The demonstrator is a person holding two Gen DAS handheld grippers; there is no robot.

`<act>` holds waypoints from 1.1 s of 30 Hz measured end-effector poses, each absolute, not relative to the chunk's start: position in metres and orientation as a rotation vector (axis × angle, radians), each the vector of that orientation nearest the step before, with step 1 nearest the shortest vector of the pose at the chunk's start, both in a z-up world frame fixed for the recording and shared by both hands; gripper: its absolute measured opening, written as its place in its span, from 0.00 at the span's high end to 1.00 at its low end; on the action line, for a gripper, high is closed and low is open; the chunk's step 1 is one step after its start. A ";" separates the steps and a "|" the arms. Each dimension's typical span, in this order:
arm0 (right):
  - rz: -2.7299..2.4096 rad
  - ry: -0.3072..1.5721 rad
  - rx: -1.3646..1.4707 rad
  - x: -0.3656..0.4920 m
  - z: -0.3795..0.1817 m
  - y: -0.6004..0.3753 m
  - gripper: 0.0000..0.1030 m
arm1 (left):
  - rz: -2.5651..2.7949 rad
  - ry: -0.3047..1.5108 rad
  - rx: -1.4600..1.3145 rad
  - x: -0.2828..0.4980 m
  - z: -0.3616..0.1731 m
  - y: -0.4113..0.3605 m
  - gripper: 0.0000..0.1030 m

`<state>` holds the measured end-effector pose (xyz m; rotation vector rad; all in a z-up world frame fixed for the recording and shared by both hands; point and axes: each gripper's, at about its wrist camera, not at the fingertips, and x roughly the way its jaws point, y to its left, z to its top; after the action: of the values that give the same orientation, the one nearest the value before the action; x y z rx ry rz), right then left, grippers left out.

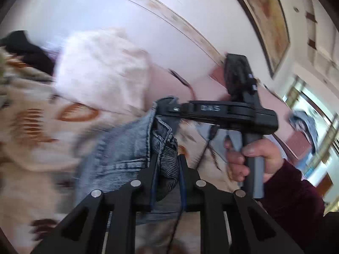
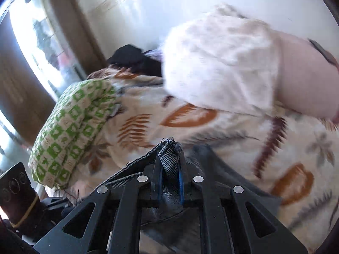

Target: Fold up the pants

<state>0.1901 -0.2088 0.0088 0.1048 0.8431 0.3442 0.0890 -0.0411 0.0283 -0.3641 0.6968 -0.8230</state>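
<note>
Pants (image 1: 127, 148) bunched between both pairs of fingers | left hand-held gripper (image 1: 167, 169) clamping denim | right hand-held gripper (image 2: 169, 160) clamping denim

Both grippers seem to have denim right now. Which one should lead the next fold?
Probably either: left gripper and right gripper are both shut on the jeans.

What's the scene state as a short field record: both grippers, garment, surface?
left gripper: shut on jeans
right gripper: shut on jeans
jeans: blue denim, bunched, held by both grippers above the blanket
surface: leaf-print blanket
nearby: white pillow, green-patterned pillow
image quality: motion blur
</note>
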 end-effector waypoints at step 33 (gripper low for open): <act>0.062 0.660 0.422 0.026 -0.056 -0.365 0.62 | -0.657 0.852 0.086 0.111 -0.038 -0.102 0.66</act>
<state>0.0260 -0.3648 -0.0561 0.4216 0.6597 0.0625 0.1106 -0.1019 -0.0383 0.0856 0.8521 -0.6567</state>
